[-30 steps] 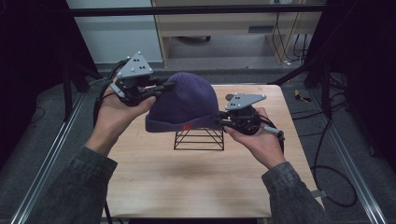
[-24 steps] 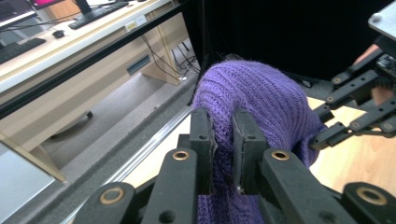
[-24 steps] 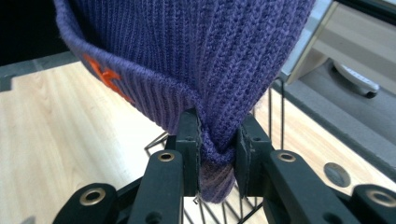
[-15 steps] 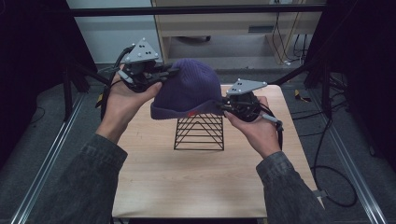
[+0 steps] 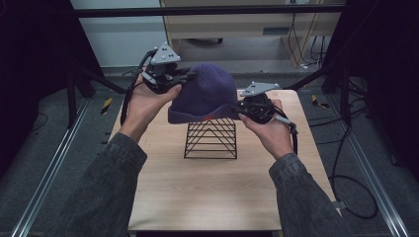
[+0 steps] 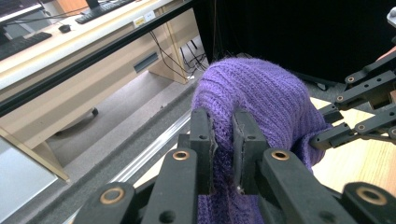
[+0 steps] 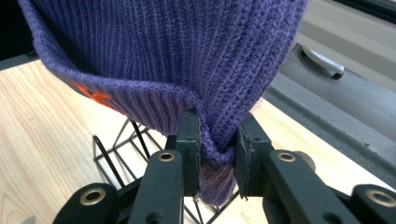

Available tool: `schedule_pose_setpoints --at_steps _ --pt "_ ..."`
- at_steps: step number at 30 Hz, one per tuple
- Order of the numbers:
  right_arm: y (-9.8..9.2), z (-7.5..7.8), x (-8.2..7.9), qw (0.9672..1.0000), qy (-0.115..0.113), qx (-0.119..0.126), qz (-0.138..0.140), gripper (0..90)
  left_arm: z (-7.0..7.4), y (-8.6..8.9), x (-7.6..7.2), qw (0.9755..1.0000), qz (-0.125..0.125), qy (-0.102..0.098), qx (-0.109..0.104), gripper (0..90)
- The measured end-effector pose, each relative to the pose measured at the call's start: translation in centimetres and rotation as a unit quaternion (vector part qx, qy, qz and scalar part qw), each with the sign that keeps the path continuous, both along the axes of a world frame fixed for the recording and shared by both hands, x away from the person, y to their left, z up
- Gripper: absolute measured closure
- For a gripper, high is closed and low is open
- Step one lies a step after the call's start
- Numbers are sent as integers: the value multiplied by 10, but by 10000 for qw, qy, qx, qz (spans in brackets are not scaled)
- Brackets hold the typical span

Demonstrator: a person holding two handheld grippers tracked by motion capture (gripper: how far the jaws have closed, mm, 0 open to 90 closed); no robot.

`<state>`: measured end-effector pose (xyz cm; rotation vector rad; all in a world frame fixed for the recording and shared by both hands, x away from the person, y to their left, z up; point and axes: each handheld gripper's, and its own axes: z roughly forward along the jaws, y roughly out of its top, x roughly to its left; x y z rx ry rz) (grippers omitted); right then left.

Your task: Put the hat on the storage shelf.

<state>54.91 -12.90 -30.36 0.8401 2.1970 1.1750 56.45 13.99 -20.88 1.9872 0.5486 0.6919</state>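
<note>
Above wooden table [image 5: 217,187], both tools pinch purple beanie [image 5: 205,96], orange mark unreadable.

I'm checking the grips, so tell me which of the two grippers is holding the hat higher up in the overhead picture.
The left gripper, clamped on the purple knit hat beside its crown; the right gripper pinches the bottom rim.

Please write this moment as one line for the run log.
left gripper: shut on purple beanie | right gripper: shut on beanie rim | beanie: held above black wire stand | wooden table
</note>
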Motion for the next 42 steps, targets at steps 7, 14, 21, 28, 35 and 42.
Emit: schedule_pose_setpoints --at_steps 7,14,21,28,35,42 --pt "-6 -8 0 9999 158 -37 5 741 -6 -10 2 9999 0 18 169 798" --pt "-8 -14 -1 9995 312 -105 13 741 -14 -15 8 9998 40 30 195 797" --pt "-17 -4 -7 9997 231 35 11 741 -9 -15 5 9999 26 3 104 796" --pt "-25 -1 -11 9996 278 102 -1 740 -9 -19 6 9999 21 27 118 794" --pt "-32 4 -14 9995 285 138 -12 742 -6 -23 4 9999 16 45 158 792" --pt "-32 -6 -13 9989 464 71 -41 742 -19 -25 10 9990 54 204 387 790"
